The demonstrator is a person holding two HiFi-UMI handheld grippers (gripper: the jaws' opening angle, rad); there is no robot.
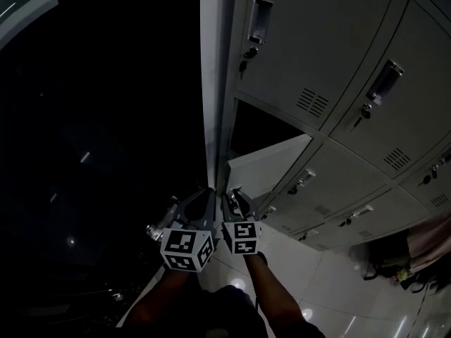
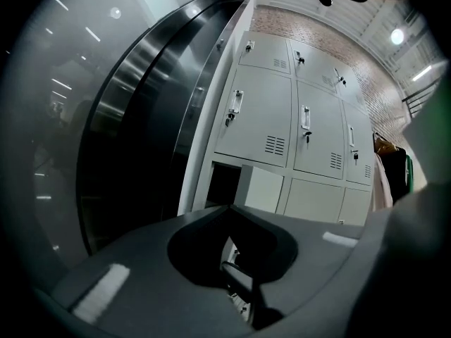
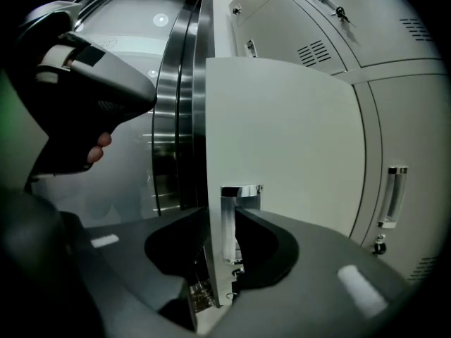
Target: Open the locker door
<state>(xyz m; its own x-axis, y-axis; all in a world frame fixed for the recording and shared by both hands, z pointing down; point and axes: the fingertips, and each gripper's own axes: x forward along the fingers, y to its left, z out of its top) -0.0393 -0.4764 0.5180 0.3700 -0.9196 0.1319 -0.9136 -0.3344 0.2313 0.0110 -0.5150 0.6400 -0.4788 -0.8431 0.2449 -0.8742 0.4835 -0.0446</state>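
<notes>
Right hand-held gripper [image 3: 220, 213] is seen pinched on the free edge of the door [image 3: 282, 132]: one jaw is laid against the door's back face, the other against the chrome handle [image 3: 227, 224], which stands upright between them. Left hand-held gripper [image 2: 229, 206] is held with its jaws pressed together at the tips, and nothing is caught between them. In the head view both are carried side by side, close together, with their marker cubes turned toward the camera. The left one is kept just beside the door's edge, and whether it touches cannot be told. The door is swung partly out from its dark compartment [image 1: 261, 129], at the left end of the bank of lockers [image 1: 317, 41], in a lower row. The neighbouring doors are shut, each fitted with a handle and a key lock. A dark, glossy panel [image 2: 141, 118] is seen left of the lockers.
</notes>
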